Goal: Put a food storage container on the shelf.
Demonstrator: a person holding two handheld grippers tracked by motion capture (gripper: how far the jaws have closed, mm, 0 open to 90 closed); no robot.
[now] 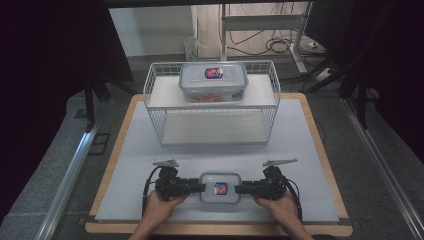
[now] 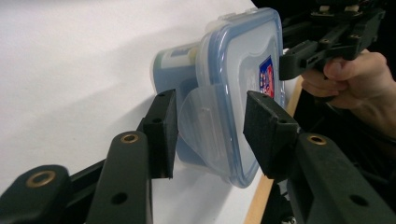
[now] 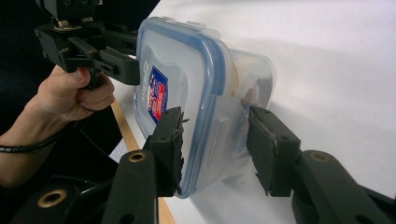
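We record one small lidded container (image 1: 220, 187) near the front edge of the white table (image 1: 140, 150), lying between the left gripper (image 1: 199, 187) and the right gripper (image 1: 241, 188), which meet it from opposite ends. We see each gripper's jaws spread to either side of a clear side flap, lid edge between them; whether they touch it we cannot tell. The gripper views give us the blue lid seal. The high view adds a wire rack (image 1: 212, 107) behind, bearing a larger container (image 1: 214, 81).
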